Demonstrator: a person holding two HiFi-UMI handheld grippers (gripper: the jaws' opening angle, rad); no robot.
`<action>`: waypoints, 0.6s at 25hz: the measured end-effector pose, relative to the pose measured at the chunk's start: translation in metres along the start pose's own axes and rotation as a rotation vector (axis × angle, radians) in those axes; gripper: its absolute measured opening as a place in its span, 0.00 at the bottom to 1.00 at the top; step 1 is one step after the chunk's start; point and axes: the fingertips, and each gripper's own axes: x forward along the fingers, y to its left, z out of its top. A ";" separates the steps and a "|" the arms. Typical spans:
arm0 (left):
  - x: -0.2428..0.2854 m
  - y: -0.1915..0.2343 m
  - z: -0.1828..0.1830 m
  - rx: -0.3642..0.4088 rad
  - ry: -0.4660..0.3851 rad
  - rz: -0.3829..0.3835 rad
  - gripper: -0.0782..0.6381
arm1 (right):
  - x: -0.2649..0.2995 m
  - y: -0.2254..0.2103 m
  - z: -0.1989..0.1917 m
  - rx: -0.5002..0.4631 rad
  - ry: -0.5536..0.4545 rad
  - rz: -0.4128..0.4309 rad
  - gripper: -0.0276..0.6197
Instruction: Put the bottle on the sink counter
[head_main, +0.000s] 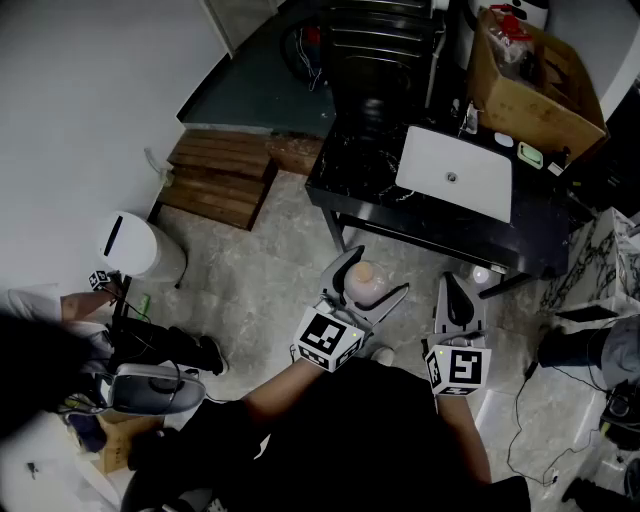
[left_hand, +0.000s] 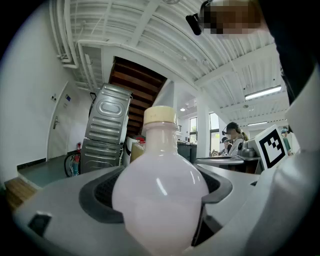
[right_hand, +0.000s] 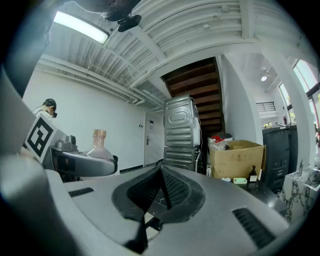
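Left gripper: clamped wide on the round belly of the bottle, cap up.
Right gripper: jaws pressed together, nothing between them.
Bottle's place: in the air over the floor, short of the sink counter.
Risk, slipping: smooth bulging body, likely to slide or tilt if the squeeze eases early.
Risk, landing: could topple into the basin if set too near its rim.

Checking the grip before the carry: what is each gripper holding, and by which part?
The left gripper clamps the bottle by its round belly, below the neck. The right gripper holds nothing; its jaws are together.
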 end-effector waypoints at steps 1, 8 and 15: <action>0.003 -0.003 0.000 -0.003 -0.001 0.002 0.67 | -0.001 -0.004 0.001 -0.009 -0.001 0.004 0.10; 0.013 -0.017 -0.005 -0.024 -0.012 0.026 0.67 | -0.018 -0.027 0.004 0.057 -0.057 0.031 0.10; 0.022 -0.017 -0.014 -0.027 -0.001 0.037 0.67 | -0.016 -0.032 -0.011 0.061 -0.034 0.042 0.10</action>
